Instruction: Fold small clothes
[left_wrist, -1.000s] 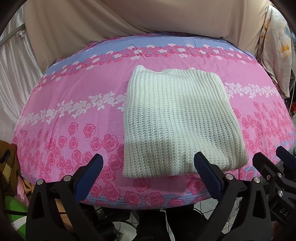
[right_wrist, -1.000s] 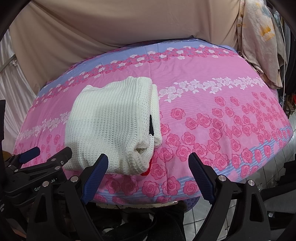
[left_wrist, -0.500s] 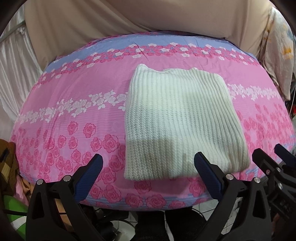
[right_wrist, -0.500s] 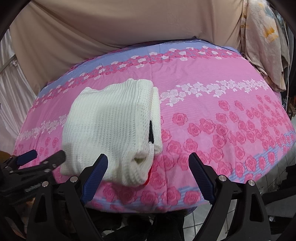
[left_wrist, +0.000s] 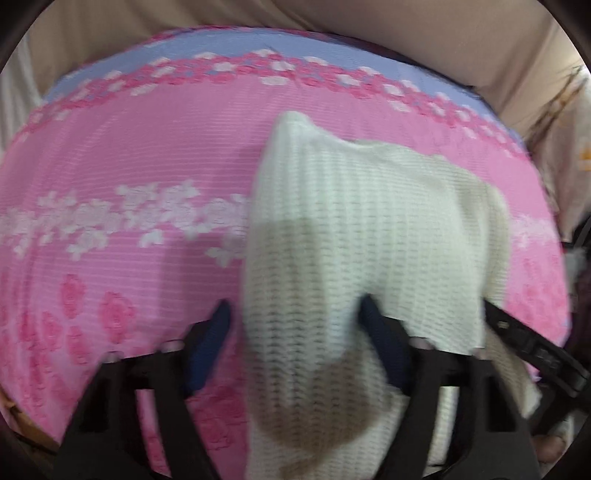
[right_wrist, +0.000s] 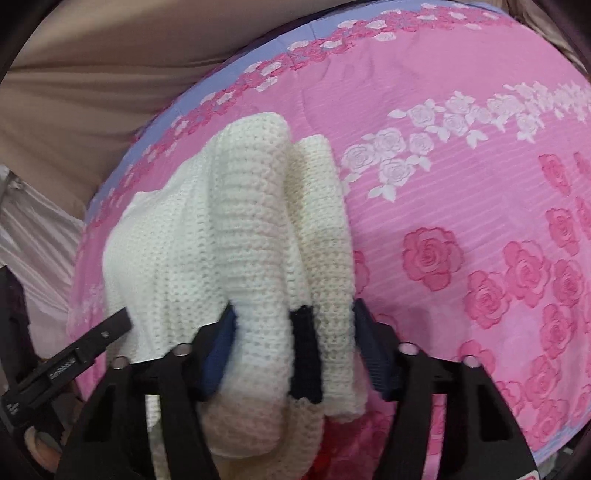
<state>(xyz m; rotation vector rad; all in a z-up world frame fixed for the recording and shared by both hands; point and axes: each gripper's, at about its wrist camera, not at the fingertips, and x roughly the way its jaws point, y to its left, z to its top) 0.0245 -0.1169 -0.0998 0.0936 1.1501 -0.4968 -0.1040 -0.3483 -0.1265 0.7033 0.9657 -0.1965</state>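
Your folded white knit sweater (left_wrist: 369, 236) lies on the pink rose-print bedsheet (left_wrist: 129, 158), toward the near edge of the bed, with its near end bunched up between both tools. In the right wrist view it shows thick stacked folds and a narrow dark band (right_wrist: 304, 354) at the near end.

Your left tool (left_wrist: 295, 332) has just been closing; the sweater's near left corner sits between its blue pads, the right pad (left_wrist: 384, 343) pressed into the knit. The picture is blurred, so you cannot tell whether the left pad (left_wrist: 208, 347) touches. Your right tool (right_wrist: 295, 350) has also just been closing, and both its pads bear on the rolled right edge of the sweater.

Each tool appears at the margin of the other's view, just beside it, with knit between them. Beige cloth (left_wrist: 406, 44) hangs behind the bed, and more fabric (left_wrist: 565, 147) hangs at its right. To the left and right of the sweater the sheet is open; the far blue border (right_wrist: 258, 55) is well apart from it.
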